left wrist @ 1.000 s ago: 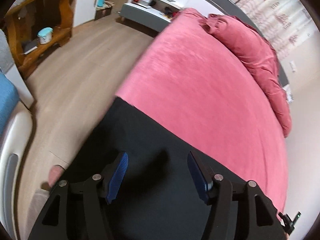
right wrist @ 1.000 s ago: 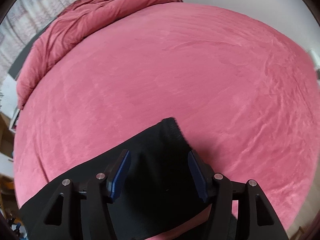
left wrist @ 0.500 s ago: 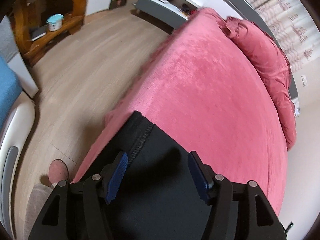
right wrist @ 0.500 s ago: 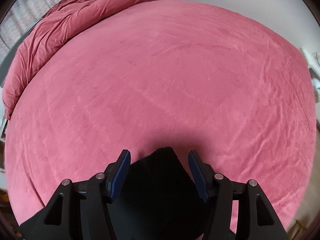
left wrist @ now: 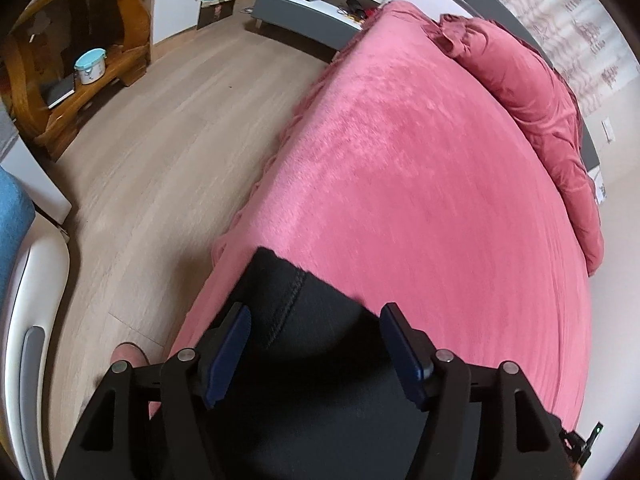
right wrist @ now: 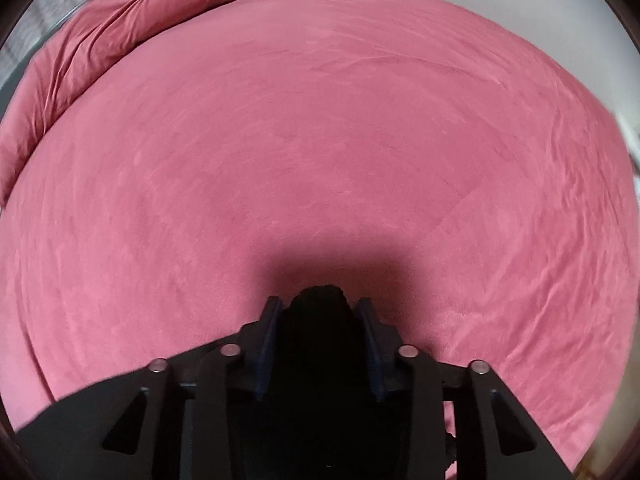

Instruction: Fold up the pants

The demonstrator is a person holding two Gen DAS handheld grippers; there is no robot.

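Two corners of the black pants sit under my grippers near the foot of the pink bed, probably so one end can be carried over in a fold. On the left, my left gripper is spreading, cloth between its pads untouched. On the right, my right gripper is closing, pads against a bunched tip.

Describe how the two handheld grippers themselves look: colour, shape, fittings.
The left gripper and the right gripper match: matte black angular frames with triangular cut-outs, round silver pivot pins along the linkage, and two flat fingers faced with ribbed dark blue pads. No cables or sleeves show.
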